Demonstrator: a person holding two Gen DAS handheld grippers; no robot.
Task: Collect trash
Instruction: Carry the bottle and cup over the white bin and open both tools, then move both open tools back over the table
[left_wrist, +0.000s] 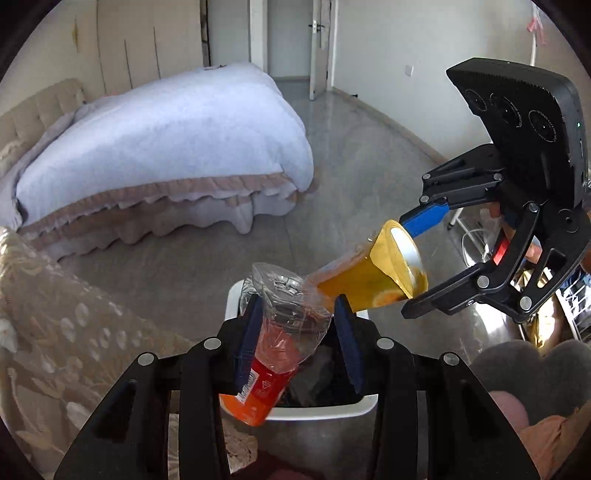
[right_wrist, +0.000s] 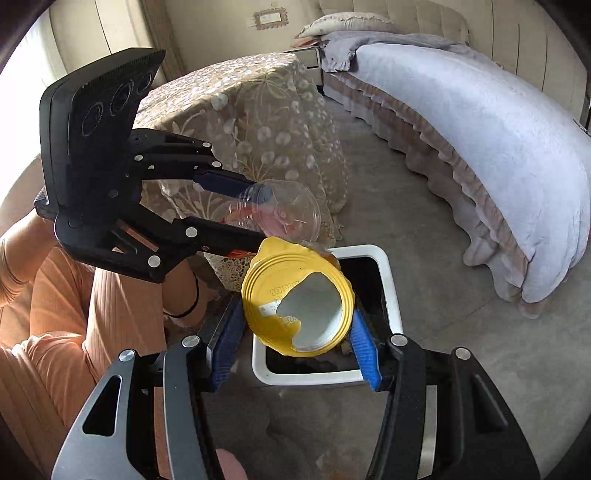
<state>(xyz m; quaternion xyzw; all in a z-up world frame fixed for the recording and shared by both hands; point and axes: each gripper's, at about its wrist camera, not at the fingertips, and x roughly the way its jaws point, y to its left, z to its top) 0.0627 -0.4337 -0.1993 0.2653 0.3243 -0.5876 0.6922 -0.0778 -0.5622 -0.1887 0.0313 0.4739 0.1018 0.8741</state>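
My left gripper (left_wrist: 297, 332) is shut on a crushed clear plastic bottle (left_wrist: 284, 321) with a red-orange label, held over the white bin (left_wrist: 317, 410). My right gripper (right_wrist: 295, 343) is shut on a yellow cup (right_wrist: 299, 299) with a torn foil lid, held over the same bin (right_wrist: 391, 295). In the left wrist view the cup (left_wrist: 384, 273) is tilted, its bottom against the bottle, with the right gripper (left_wrist: 410, 258) around it. In the right wrist view the left gripper (right_wrist: 255, 214) holds the bottle (right_wrist: 280, 214) just above the cup.
The bin is lined with a black bag and holds dark trash. A bed with a white quilt (left_wrist: 166, 140) stands beyond it. A lace-covered table (right_wrist: 251, 122) stands beside the bin. The person's orange-clad legs (right_wrist: 74, 314) are close by. Grey floor (left_wrist: 351, 166) lies around.
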